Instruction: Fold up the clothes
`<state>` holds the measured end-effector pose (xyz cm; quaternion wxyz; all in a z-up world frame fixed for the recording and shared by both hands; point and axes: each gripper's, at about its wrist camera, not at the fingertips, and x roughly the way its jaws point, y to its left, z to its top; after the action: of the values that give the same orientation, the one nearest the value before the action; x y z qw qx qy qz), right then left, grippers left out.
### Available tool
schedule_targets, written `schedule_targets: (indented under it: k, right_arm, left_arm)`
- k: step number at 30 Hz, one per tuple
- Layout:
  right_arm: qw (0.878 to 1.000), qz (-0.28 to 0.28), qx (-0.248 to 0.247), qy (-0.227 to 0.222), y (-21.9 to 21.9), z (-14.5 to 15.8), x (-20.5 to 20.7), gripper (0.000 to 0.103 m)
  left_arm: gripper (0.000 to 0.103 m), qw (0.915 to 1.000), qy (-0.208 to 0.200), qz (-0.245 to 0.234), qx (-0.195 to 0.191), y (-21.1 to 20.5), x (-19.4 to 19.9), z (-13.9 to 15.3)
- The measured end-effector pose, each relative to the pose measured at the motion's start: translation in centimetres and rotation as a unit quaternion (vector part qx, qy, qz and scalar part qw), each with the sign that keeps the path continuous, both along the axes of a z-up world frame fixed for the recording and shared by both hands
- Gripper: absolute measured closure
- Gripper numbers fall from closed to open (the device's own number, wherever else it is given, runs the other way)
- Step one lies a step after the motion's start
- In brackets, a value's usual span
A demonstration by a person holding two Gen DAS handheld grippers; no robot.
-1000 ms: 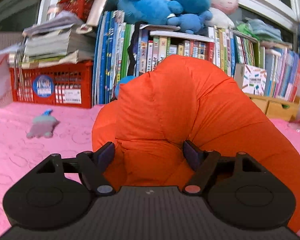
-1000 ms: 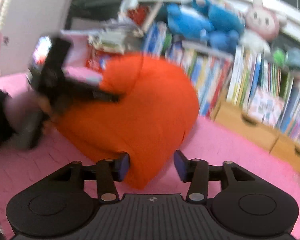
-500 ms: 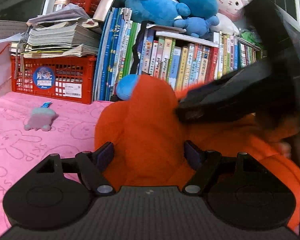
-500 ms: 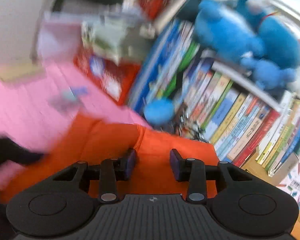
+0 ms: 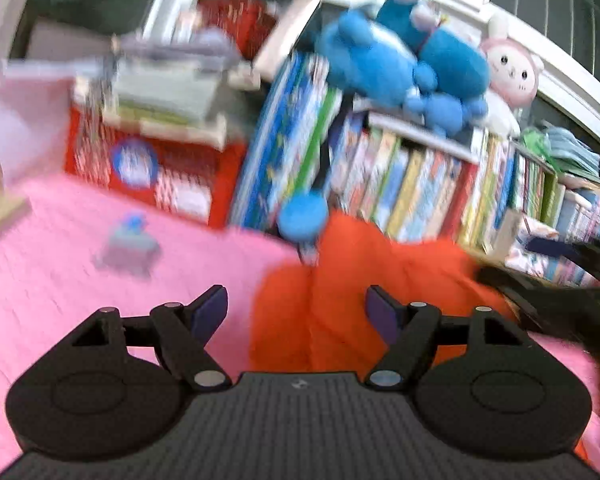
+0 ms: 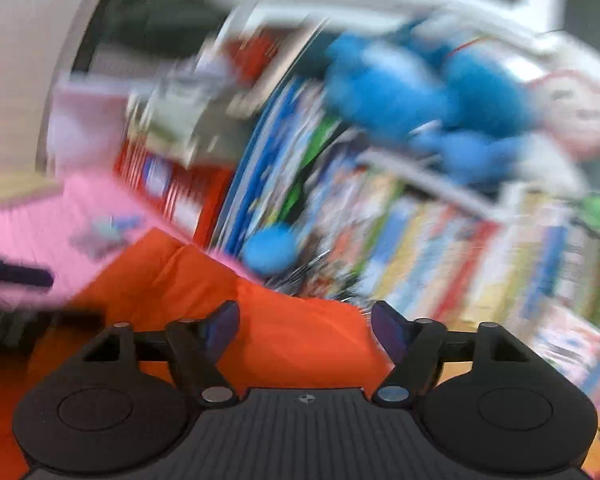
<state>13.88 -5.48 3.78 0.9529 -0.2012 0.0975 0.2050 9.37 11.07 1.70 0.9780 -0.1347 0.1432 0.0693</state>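
Observation:
An orange garment (image 5: 340, 280) lies crumpled on the pink cover (image 5: 60, 280), close to the books. My left gripper (image 5: 296, 312) is open; the cloth's left edge reaches between its wide-spread fingers, which do not pinch it. The dark shape at the right edge of the left wrist view is my right gripper (image 5: 560, 292), low over the cloth. In the right wrist view the garment (image 6: 260, 312) spreads flatter under my right gripper (image 6: 304, 330), which is open and grips nothing. My left gripper (image 6: 16, 276) shows as a dark blur at the left. Both views are motion-blurred.
A row of upright books (image 5: 400, 176) with blue plush toys (image 5: 400, 72) on top runs along the back. A red crate (image 5: 172, 176) with stacked papers stands at back left. A small grey toy (image 5: 126, 248) and a blue ball (image 5: 302, 216) lie on the cover.
The garment has dropped from a raised bulge to a low heap. My right gripper's fingers have spread wider. Both cameras have swung, blurring the views.

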Motion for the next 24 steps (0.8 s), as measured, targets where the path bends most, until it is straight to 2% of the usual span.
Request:
schedule_targets:
  k: [3,6,9,10,12,15,17,18,21,24]
  right_arm:
    - [0.999,-0.011,0.001,-0.041,-3.0,0.1,-5.9,0.030]
    - [0.997,0.020,-0.030,-0.064,-4.7,-1.8,-12.0,0.023]
    - [0.995,0.054,-0.072,-0.051,-4.0,-3.9,-14.3,0.022]
    - [0.995,0.058,-0.067,-0.052,-3.7,-3.6,-14.1,0.022]
    - [0.997,0.045,-0.018,-0.058,-3.2,-1.8,-12.6,0.022]
    - [0.995,0.015,0.097,-0.019,-3.2,2.0,-7.0,0.022]
    - [0.990,-0.002,0.140,0.023,-3.7,3.5,-1.5,0.025]
    - [0.990,-0.012,0.135,0.039,-3.3,3.5,1.0,0.031]
    - [0.993,-0.045,0.077,0.072,-0.9,1.3,6.3,0.040]
    - [0.995,-0.061,0.028,0.080,-0.9,-2.4,8.1,0.038]
  left_arm:
    - [0.027,0.9983,-0.014,0.002,0.056,-1.3,0.9,2.5]
    - [0.027,0.9936,-0.014,0.009,0.112,-3.4,2.4,3.8]
    - [0.027,0.9853,-0.005,0.019,0.170,-5.3,4.1,4.2]
    - [0.027,0.9822,0.005,0.026,0.186,-5.6,4.6,3.8]
    - [0.026,0.9751,0.024,0.038,0.217,-6.1,5.5,3.0]
    - [0.025,0.9783,0.036,0.043,0.200,-5.5,6.0,1.1]
    - [0.025,0.9801,0.043,0.047,0.188,-5.2,6.3,-0.2]
    - [0.025,0.9810,0.047,0.049,0.182,-5.0,6.5,-0.8]
    - [0.024,0.9833,0.058,0.054,0.164,-4.5,7.0,-2.7]
    - [0.024,0.9866,0.069,0.049,0.139,-3.9,7.4,-4.3]
